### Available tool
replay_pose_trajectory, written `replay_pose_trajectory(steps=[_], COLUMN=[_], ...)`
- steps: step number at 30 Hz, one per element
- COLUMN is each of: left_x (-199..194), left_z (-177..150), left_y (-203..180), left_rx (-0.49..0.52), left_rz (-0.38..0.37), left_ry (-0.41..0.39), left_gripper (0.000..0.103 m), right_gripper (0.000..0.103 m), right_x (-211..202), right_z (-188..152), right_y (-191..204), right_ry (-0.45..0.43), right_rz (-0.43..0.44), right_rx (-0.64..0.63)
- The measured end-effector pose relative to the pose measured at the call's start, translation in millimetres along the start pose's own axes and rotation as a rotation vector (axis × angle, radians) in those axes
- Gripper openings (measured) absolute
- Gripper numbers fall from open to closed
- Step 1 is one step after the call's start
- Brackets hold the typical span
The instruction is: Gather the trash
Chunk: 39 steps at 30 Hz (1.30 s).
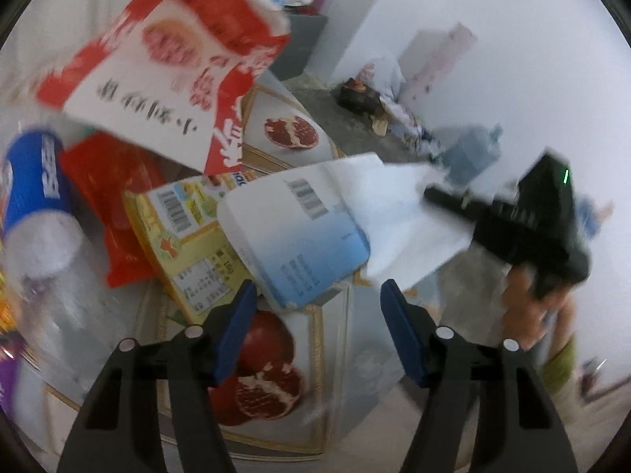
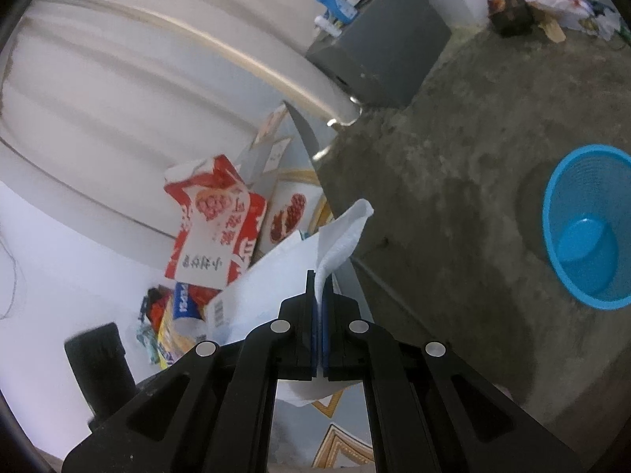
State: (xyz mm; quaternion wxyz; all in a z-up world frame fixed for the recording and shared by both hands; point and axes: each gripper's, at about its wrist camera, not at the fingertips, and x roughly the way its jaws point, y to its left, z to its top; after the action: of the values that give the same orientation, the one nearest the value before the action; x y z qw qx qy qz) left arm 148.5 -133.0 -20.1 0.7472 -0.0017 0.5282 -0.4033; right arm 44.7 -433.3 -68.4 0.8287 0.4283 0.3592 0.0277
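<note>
left wrist: close, down on trash | right wrist: floorward | shared: red carton (image 1: pixel 165 71)

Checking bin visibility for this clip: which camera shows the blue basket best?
The right wrist view: the blue basket sits in full on the grey floor, open side toward the camera, looking empty. The left wrist view does not show it.

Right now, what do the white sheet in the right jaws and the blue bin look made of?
White sheet: soft tissue or paper towel, matte, probably; it folds limply and looks faintly quilted.
Blue bin: moulded plastic, slightly glossy, with fine mesh-like walls.
</note>
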Motion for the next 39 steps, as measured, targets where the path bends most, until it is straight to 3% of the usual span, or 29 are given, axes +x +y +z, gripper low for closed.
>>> replay_pose_trajectory(steps=[4,8,11,19,25,30,35,39], left_x=[-1.5,5.0,9.1,-5.5,-23.4,-17.3,21.6,79.0], left_z=[3.9,6.8,6.2,6.3,19.4,47.2,81.1,104.4], left_y=[15.0,25.3,35.2,32.5,8.6,-37.1,-93.1,-135.0], left_rx=[-0.145,-0.227,-0.308,-0.319,-0.239,-0.111,0.035,0.134], left_rz=[-0.079,-0.075,-0.116,-0.136,-0.151,-0.178,-0.167,-0.146], left_ry=[-0.013,-0.005,-0.004,-0.054,-0.098,-0.086,-0.041,0.046], left_gripper=[0.055,0.043,0.036,0.012,0.008,0.008,0.008,0.008], right_gripper=[0.000,0.000,0.000,0.000,0.000,0.000,0.000,0.000], right_x=[1.8,4.0,4.1,-1.3,-33.0,-77.1,-126.2,-157.1], right_z=[-0.5,-1.7,-1.4,-1.4,2.0,8.4,14.2,16.9], right_y=[-1.4,-2.3,-2.8,-1.2,-1.1,-13.2,-56.7,-97.5], right_ry=[0.015,0.026,0.029,0.023,-0.055,-0.172,-0.291,-0.366], right_rz=[0.005,0.006,0.008,0.023,0.063,0.031,-0.066,-0.147], right_rx=[-0.005,-0.008,-0.013,-0.014,0.003,0.013,0.091,0.171])
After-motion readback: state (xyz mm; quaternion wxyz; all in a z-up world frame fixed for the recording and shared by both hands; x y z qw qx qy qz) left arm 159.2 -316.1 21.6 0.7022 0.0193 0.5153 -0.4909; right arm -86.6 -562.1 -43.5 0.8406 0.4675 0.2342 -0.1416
